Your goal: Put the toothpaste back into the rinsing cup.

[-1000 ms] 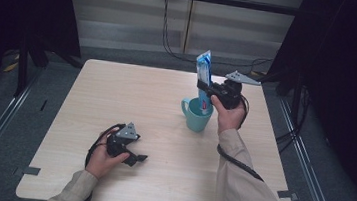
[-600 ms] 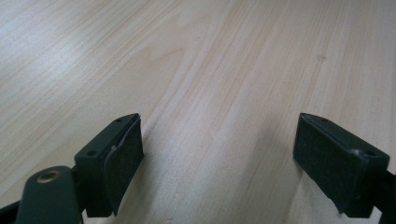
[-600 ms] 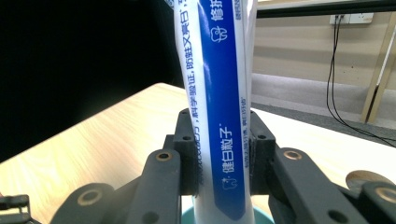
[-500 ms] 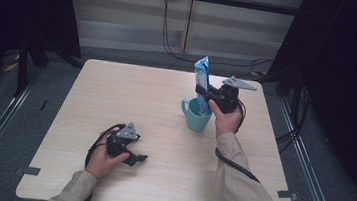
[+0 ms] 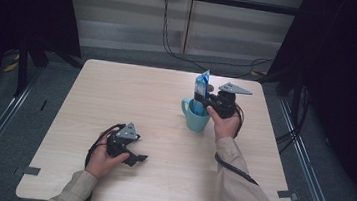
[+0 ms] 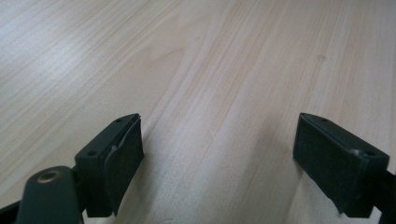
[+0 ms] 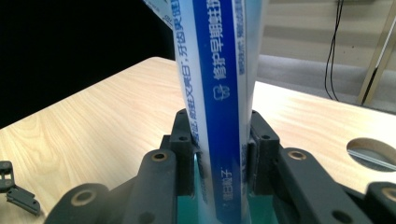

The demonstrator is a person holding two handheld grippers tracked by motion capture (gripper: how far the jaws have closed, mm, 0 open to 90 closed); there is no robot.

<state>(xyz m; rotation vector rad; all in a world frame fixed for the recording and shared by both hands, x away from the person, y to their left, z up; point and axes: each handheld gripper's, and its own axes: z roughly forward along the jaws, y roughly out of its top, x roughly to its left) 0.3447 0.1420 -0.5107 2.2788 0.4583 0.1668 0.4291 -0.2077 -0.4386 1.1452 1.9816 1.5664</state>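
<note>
Here, a blue toothpaste tube is clamped upright between the jaws of the right hand-held gripper — its lower end is already inside the teal mug, apparently so that it can be stood there. The jaws have just been easing apart, yet the pads are seen pressed on the tube. The left hand-held gripper is rested wide and empty on the pale wood-grain counter — kept clear. Dark curtains and cables are seen behind.
</note>
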